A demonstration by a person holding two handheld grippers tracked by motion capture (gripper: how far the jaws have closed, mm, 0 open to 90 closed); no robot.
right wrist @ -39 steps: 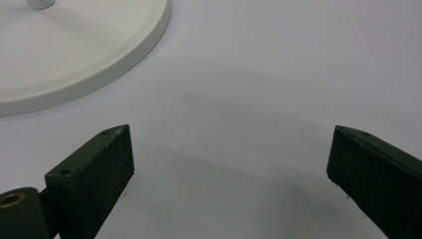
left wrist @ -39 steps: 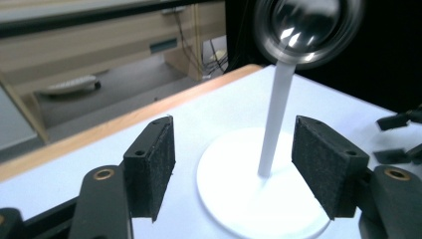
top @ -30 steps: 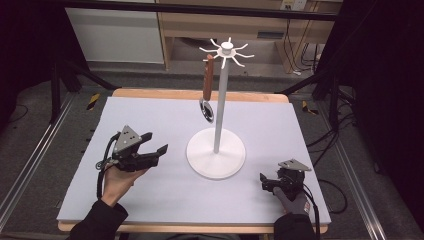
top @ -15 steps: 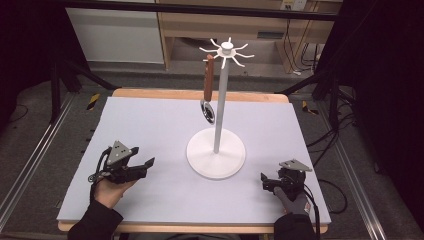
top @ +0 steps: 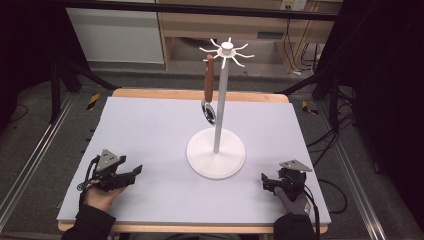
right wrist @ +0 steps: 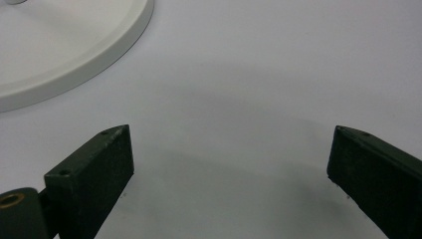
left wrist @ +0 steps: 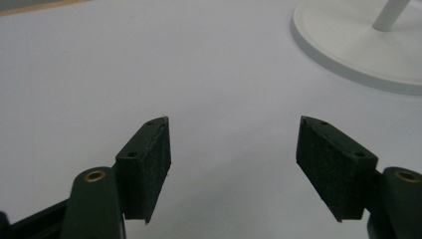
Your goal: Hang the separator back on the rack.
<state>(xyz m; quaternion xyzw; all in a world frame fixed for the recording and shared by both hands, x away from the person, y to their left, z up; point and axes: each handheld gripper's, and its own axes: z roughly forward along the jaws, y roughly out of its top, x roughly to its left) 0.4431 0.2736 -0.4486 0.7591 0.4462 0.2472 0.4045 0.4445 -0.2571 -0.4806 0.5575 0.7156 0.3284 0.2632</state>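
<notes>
Fingers spread wide and empty on both our left gripper and right gripper, we rest on the table beside the stand, whose hanging spoon looks light, stiff, best gripped by its wooden handle.

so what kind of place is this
Probably a lab or test workspace, not a kitchen: a bare table inside a metal frame, loose cables on the floor, and one white rack with a single spoon.
</notes>
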